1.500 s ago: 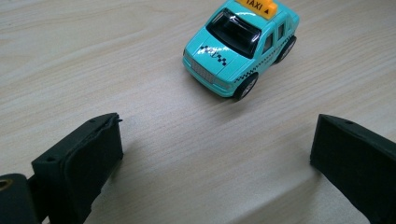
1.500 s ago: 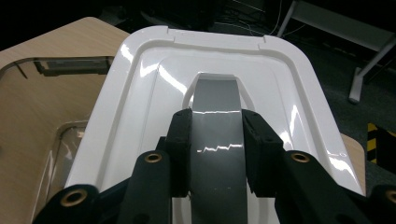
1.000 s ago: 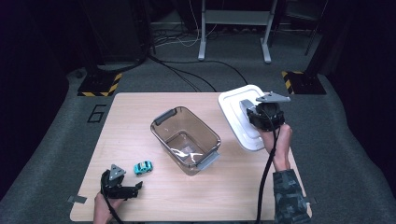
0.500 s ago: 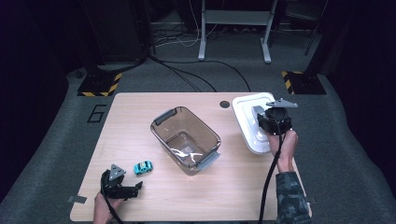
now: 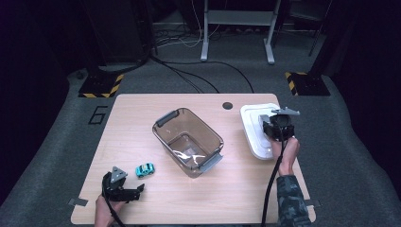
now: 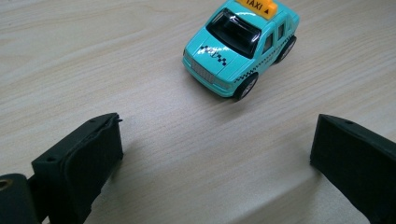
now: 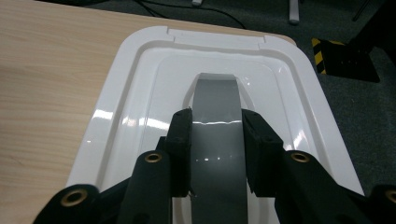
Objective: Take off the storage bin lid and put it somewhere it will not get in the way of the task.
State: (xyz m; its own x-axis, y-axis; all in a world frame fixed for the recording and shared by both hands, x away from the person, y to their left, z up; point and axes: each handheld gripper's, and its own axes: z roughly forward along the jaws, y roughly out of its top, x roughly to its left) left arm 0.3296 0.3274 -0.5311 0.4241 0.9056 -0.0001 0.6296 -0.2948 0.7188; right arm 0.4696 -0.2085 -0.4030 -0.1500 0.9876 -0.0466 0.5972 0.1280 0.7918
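- Right gripper [image 5: 270, 126]: seen at the right of the high view, over the white rectangular plastic lid [image 5: 255, 132]. In the right gripper view the gripper [image 7: 216, 126] has its two black jaws clenched on either side of the lid's grey arched handle [image 7: 217, 116], grasping it.
- White lid: lies at the right edge of the light wooden table [image 5: 142, 118], right of centre in the high view, just right of a small dark round hole [image 5: 227, 105] in the tabletop. In the right gripper view the lid [image 7: 140, 84] runs from the lower frame up to the table's far corner; whether it rests flat or is raised cannot be told.
- Left gripper [image 5: 135, 191]: at the lower left of the high view, low over the table. In the left gripper view its jaws stand wide apart at the lower corners of the frame, released, with bare wood between them.
- Small turquoise toy taxi with a yellow roof sign [image 6: 243, 39]: upper centre of the left gripper view, upright on its wheels, just beyond the jaws and apart from them. In the high view the taxi [image 5: 144, 170] sits just above and right of the left gripper.
- Clear brownish plastic tub with grey handles [image 5: 189, 142]: centre of the high view, open-topped, set at an angle, well apart from both grippers.
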